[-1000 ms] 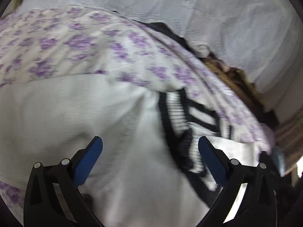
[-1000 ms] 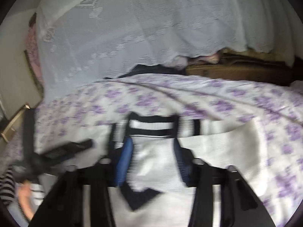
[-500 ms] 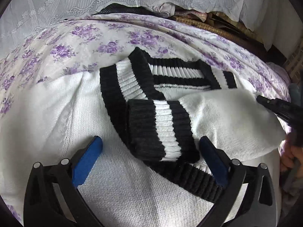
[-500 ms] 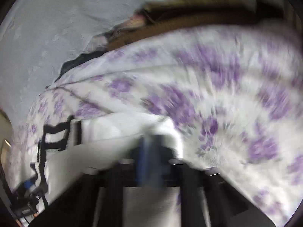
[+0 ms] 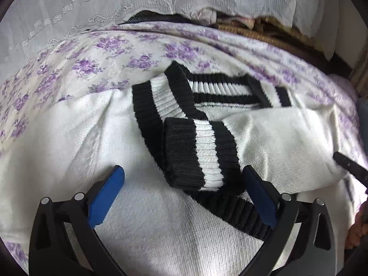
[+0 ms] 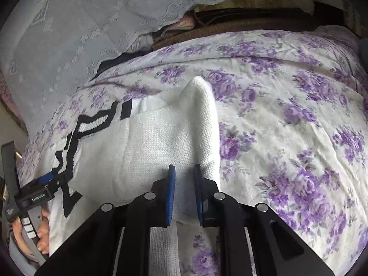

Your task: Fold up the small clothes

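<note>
Lying spread on the floral bedsheet [image 6: 287, 119], the white knit sweater [image 5: 69, 151] is sitting below and ahead of both grippers, one black-and-white striped cuff [image 5: 200, 154] resting folded across its chest between the left gripper [image 5: 184, 193] jaws, which are standing wide open and holding nothing. The right gripper [image 6: 185, 172] jaws are opening slightly from a narrow pinch, a raised fold of the sweater's edge [image 6: 202, 124] sitting between them. Judging from this, that fold is risking slipping free and slumping sideways, undoing the crease, while the loose cuff may be dragging out of line.
</note>
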`<state>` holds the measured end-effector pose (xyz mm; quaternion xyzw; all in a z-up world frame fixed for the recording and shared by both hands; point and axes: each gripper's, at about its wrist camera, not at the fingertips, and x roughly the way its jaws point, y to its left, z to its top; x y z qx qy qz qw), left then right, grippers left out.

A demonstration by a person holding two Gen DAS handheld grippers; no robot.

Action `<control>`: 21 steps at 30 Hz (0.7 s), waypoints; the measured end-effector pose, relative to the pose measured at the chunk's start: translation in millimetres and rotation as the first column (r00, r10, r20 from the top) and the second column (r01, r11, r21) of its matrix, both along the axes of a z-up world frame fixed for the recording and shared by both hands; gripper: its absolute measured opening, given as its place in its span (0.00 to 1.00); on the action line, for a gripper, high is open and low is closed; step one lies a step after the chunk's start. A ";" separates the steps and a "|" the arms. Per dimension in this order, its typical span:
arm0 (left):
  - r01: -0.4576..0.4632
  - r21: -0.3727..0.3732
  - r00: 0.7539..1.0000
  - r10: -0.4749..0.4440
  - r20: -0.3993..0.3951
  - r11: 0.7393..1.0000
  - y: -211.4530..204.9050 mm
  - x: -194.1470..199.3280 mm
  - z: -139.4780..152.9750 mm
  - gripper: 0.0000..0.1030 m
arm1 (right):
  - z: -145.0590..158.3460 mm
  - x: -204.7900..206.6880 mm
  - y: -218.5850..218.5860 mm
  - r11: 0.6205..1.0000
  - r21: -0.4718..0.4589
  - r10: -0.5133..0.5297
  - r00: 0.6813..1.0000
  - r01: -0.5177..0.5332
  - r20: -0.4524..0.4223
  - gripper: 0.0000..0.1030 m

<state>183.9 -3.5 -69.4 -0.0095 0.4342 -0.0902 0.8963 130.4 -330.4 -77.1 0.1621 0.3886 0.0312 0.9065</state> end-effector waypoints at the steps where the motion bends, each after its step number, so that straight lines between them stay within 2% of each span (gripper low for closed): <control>1: -0.013 -0.026 1.000 0.013 0.019 1.000 5.8 -5.0 4.5 0.96 | 4.2 -1.3 1.6 1.000 -0.008 -0.002 1.000 0.002 0.009 0.19; 3: -0.033 -0.083 0.996 0.040 0.074 0.996 17.4 -15.6 15.9 0.96 | 22.4 -2.2 8.6 0.999 -0.041 0.010 0.998 -0.008 0.060 0.19; 5: -0.006 -0.128 0.997 0.016 0.080 0.992 19.0 -16.3 18.7 0.96 | 36.3 -7.0 16.7 0.998 -0.052 0.029 0.993 -0.023 0.112 0.26; 7: 0.009 -0.058 1.000 -0.009 0.010 0.998 6.9 -7.7 4.4 0.96 | 37.0 -6.9 33.6 0.994 -0.074 0.088 0.990 -0.080 0.110 0.42; 8: 0.021 0.009 0.999 -0.021 -0.040 1.000 -2.9 -1.6 -7.9 0.96 | 30.5 -6.4 43.4 0.988 -0.099 0.124 0.989 -0.116 0.082 0.44; 9: 0.022 0.026 0.999 -0.022 -0.030 0.999 -5.4 -1.8 -7.2 0.96 | 15.0 -3.6 55.3 0.978 -0.135 0.166 0.986 -0.162 0.018 0.47; 10: 0.021 0.031 1.000 -0.020 -0.021 0.999 -5.8 -2.5 -4.3 0.96 | 1.3 0.3 66.5 0.968 -0.167 0.186 0.982 -0.189 -0.032 0.49; 12: 0.019 0.012 1.000 -0.019 -0.024 1.000 -2.7 -2.5 -4.6 0.96 | 8.8 -2.7 76.9 0.955 -0.236 0.185 0.983 -0.181 -0.005 0.50; 14: 0.004 -0.031 1.000 -0.004 0.010 0.999 6.2 -8.7 6.2 0.96 | 24.0 -16.0 75.6 0.962 -0.217 0.190 0.978 -0.167 0.086 0.50; 15: -0.014 -0.043 0.999 0.015 0.040 0.999 12.5 -12.3 13.8 0.96 | 31.2 -21.7 76.7 0.960 -0.221 0.200 0.972 -0.170 0.120 0.54; 16: -0.051 -0.047 0.996 0.055 0.075 0.998 24.0 -16.6 24.0 0.96 | 32.4 -22.5 78.4 0.957 -0.230 0.209 0.970 -0.177 0.121 0.64; 17: -0.082 -0.049 0.993 0.086 0.086 0.995 32.1 -18.0 30.2 0.96 | 28.4 -20.6 80.1 0.954 -0.233 0.215 0.971 -0.187 0.104 0.70; 18: -0.117 -0.060 0.989 0.122 0.089 0.991 44.0 -20.3 35.7 0.96 | 14.7 -12.7 81.4 0.953 -0.225 0.221 0.974 -0.205 0.049 0.78; 19: -0.156 -0.088 0.983 0.163 0.081 0.984 62.0 -23.5 41.3 0.96 | 1.0 -3.7 82.9 0.950 -0.217 0.226 0.974 -0.224 -0.014 0.81; 20: -0.180 -0.112 0.980 0.188 0.065 0.977 76.1 -27.4 43.4 0.96 | -4.1 5.0 85.1 0.947 -0.218 0.234 0.971 -0.237 -0.039 0.81; 21: -0.202 -0.138 0.977 0.210 0.047 0.970 90.8 -31.5 44.7 0.96 | 1.9 2.4 85.9 0.947 -0.224 0.236 0.972 -0.232 -0.007 0.81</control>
